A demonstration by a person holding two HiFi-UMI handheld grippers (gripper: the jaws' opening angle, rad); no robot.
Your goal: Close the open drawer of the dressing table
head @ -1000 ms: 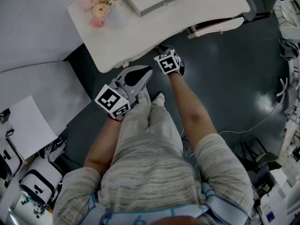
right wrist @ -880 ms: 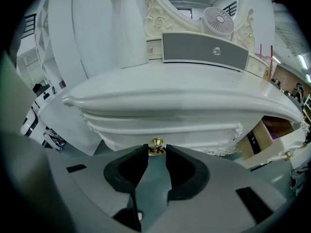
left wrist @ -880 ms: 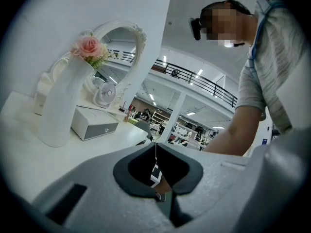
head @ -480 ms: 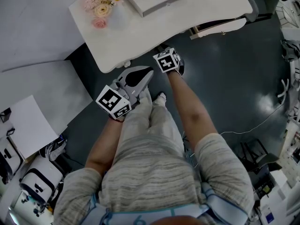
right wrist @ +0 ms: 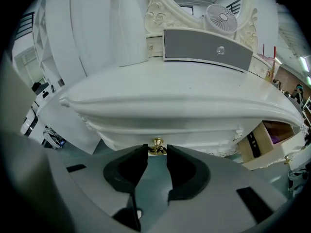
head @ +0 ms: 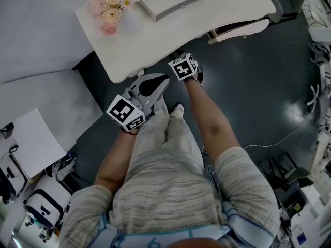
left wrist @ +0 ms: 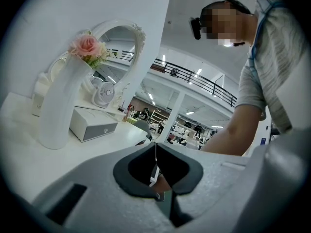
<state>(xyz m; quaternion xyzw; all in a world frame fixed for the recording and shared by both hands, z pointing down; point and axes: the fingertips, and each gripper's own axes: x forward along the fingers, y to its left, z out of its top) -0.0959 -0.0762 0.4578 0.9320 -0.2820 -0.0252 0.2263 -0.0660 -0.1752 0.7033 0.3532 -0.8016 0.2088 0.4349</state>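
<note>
So the right gripper (right wrist: 156,152) has its two jaws pinched onto the little gold knob (right wrist: 156,144) on the front of the dressing table (right wrist: 184,89), right under the lip of the tabletop. From the head view that gripper (head: 184,67) sits at the table's near edge, roughly 12 o'clock from the person's knees. The open drawer (head: 240,31) is off at about 1 o'clock in that view, sticking out from under the right end of the table (head: 170,30); in the right gripper view it's the wood-sided box (right wrist: 272,132) at 4 o'clock. The left gripper (head: 158,82) hangs at about 8 o'clock from the right one, just short of the table, jaws (left wrist: 155,152) pressed together on nothing. Up top there's a white vase (left wrist: 60,106) with flowers and a small box (right wrist: 206,47).
</note>
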